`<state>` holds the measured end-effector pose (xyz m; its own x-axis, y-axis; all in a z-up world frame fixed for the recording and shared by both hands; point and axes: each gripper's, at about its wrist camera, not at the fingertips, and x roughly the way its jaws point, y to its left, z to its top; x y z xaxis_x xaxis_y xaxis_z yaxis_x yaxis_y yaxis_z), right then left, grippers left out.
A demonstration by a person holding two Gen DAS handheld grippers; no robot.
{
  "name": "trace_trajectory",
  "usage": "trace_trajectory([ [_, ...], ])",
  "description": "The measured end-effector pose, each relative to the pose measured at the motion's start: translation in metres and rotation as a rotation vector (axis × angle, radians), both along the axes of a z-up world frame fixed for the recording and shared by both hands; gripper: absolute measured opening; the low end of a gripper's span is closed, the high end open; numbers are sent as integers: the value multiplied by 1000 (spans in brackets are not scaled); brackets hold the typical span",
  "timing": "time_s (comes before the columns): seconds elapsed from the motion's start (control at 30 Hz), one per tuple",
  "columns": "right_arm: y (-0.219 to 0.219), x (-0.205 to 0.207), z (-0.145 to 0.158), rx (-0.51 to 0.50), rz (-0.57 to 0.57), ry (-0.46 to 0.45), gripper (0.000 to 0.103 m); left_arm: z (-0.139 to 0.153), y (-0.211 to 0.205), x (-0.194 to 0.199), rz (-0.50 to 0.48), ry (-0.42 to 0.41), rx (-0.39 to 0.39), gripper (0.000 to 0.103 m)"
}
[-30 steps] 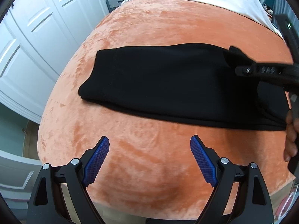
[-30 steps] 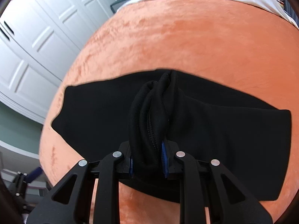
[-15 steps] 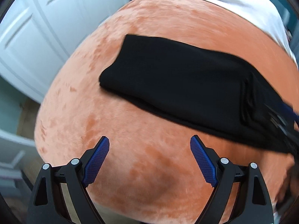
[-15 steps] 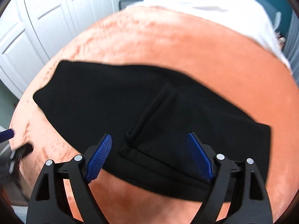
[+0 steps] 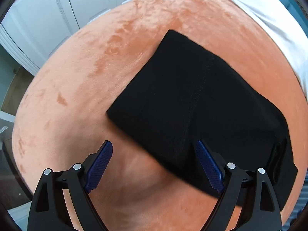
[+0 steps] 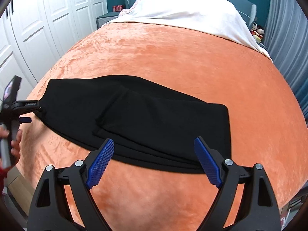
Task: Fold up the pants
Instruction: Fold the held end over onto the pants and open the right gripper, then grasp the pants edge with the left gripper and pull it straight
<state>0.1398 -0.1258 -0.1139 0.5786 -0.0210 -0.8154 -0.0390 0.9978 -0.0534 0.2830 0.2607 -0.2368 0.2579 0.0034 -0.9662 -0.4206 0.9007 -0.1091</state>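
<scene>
The black pants (image 6: 138, 115) lie folded in a long strip across the orange blanket (image 6: 182, 57), with a smaller folded layer on top. In the left wrist view the pants (image 5: 192, 104) run from centre to lower right. My left gripper (image 5: 156, 165) is open, its fingers just over the pants' near left end; it also shows in the right wrist view (image 6: 27, 111) at that end. My right gripper (image 6: 154, 161) is open and empty, above the pants' near edge.
The bed's white sheet (image 6: 188, 11) covers the far end. White wardrobe doors (image 6: 38, 28) stand to the left, a blue curtain (image 6: 288, 38) to the right. The bed's left edge drops to wooden floor (image 5: 13, 88).
My right gripper let go of the bunched fabric, opened and pulled back. My left gripper moved in to the pants' left end.
</scene>
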Motion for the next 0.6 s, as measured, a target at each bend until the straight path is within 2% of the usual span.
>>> trace_trajectory([
  [0.1,-6,-4,1,-12,-11,4,83,-11,-3,11,0,-10,-34,80],
  [0.13,-9,-6,1,-14,-14,8,83,-11,-7,14,-6,-14,-14,67],
  [0.2,-15,-11,1,-15,-22,13,84,-4,-18,18,-43,-29,36,47],
  [0.23,-19,-13,0,-13,-26,15,84,1,-23,21,-58,-38,68,27],
  [0.27,-21,-14,-1,-10,-30,18,84,8,-31,23,-86,-50,104,17],
  [0.3,-24,-15,-1,-8,-35,18,84,17,-39,24,-114,-67,127,13],
  [0.5,-48,-23,-1,13,-73,19,84,100,-130,11,-316,-258,176,11],
  [0.6,-68,-28,1,41,-111,14,84,128,-184,-1,-410,-320,181,11],
])
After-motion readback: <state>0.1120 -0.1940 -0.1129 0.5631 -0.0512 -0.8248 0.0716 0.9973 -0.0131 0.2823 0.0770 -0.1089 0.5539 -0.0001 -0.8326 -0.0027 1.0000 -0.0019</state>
